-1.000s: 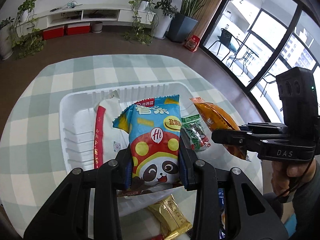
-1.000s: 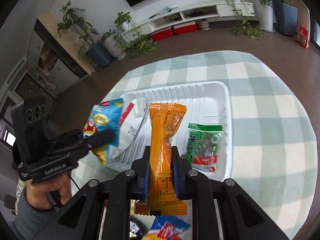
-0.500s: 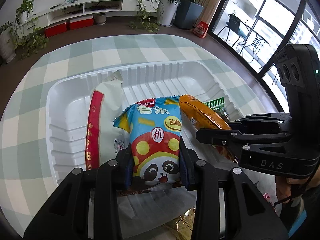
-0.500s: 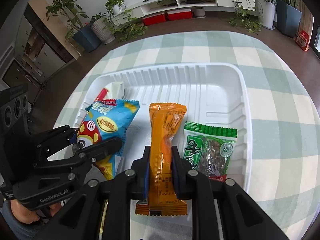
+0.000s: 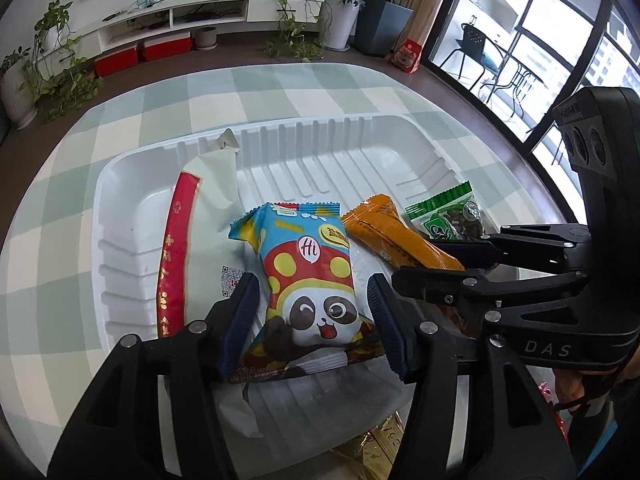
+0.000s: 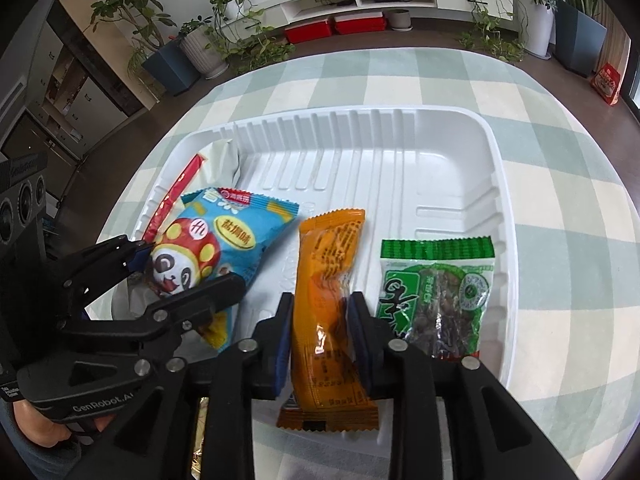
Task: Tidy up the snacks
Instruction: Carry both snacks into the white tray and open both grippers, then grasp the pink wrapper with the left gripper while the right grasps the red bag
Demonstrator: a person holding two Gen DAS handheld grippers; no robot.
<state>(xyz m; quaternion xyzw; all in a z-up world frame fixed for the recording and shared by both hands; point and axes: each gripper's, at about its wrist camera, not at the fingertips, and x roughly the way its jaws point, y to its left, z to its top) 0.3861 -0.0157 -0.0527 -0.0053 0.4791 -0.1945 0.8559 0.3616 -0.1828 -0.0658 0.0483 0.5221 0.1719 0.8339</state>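
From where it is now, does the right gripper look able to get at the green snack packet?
Probably yes: the green packet lies uncovered in the tray, right beside the right gripper, whose opening jaws straddle the orange packet.

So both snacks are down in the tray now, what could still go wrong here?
The orange packet hangs over the white tray's near rim, so it might slip out as the right tool opens. The panda packet lies partly on the white-and-red packet and could slide. The left tool, opening close beside the right, might bump it when pulling back.
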